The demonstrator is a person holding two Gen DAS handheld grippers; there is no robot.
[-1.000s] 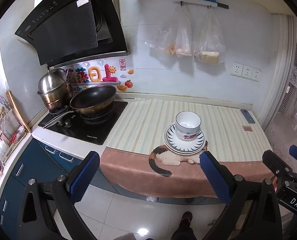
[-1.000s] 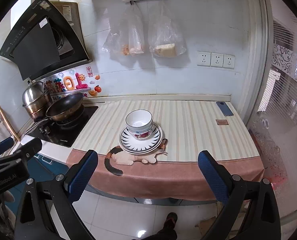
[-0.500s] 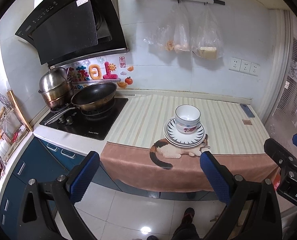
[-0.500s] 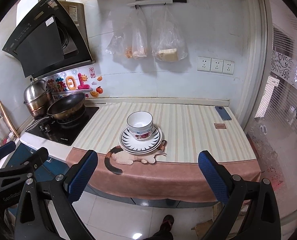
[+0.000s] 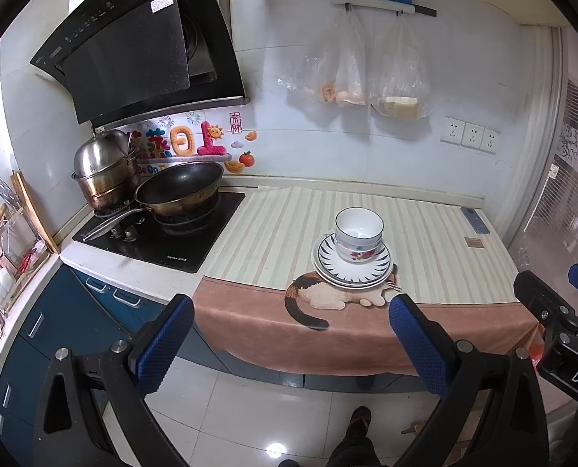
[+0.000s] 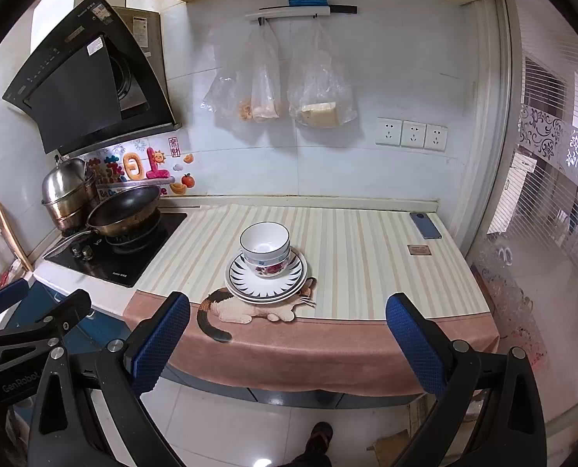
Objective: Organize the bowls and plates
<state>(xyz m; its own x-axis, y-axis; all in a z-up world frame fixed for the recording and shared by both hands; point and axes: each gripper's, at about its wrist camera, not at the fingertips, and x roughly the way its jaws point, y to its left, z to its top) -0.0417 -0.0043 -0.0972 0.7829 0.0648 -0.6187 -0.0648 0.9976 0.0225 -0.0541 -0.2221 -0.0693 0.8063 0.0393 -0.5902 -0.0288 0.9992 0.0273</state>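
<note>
Steel pot [image 5: 104, 173] and dark wok [image 5: 180, 190] sit at the desk's left end; nested bowls [image 6: 265, 249] on stacked plates [image 6: 265, 276] stand near its front edge (mid-desk). Left gripper [image 5: 289, 342] and right gripper [image 6: 287, 340] hang back, jaws wide apart, empty.

Left gripper [image 5: 292, 344] hangs with jaws spread wide, gripping nothing. Right gripper [image 6: 287, 344] is the same, level beside it, empty.
</note>
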